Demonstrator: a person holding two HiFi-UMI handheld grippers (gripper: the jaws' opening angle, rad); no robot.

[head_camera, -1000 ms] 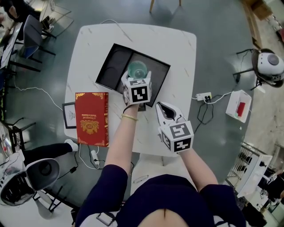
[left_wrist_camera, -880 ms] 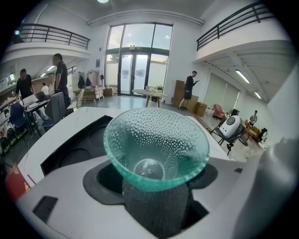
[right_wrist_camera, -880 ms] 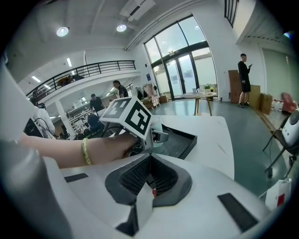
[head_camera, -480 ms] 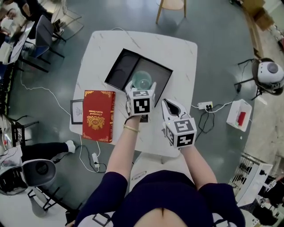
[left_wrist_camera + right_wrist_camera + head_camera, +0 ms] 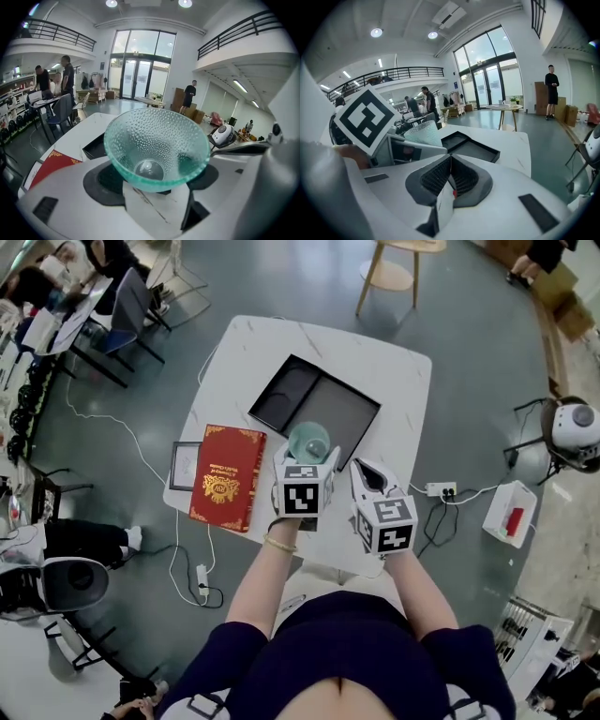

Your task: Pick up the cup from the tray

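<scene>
A red book (image 5: 227, 477) lies flat at the left edge of the white, grey-veined table (image 5: 281, 352), with a small dark-framed card (image 5: 185, 465) just beside it (its print is too small to read). 2 sockets lie on the grey floor: a white power strip (image 5: 438, 489) right of the table and a second power strip (image 5: 201, 577) below its near-left corner. A wooden stool (image 5: 394, 268) stands beyond the far edge.

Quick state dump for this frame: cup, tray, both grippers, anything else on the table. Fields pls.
cup: green dimpled glass, upright, held off the tabletop
left gripper: shut on cup
right gripper: shut, empty, beside the left one
tray: black, nothing in it, on white table
other: red book left of tray
</scene>
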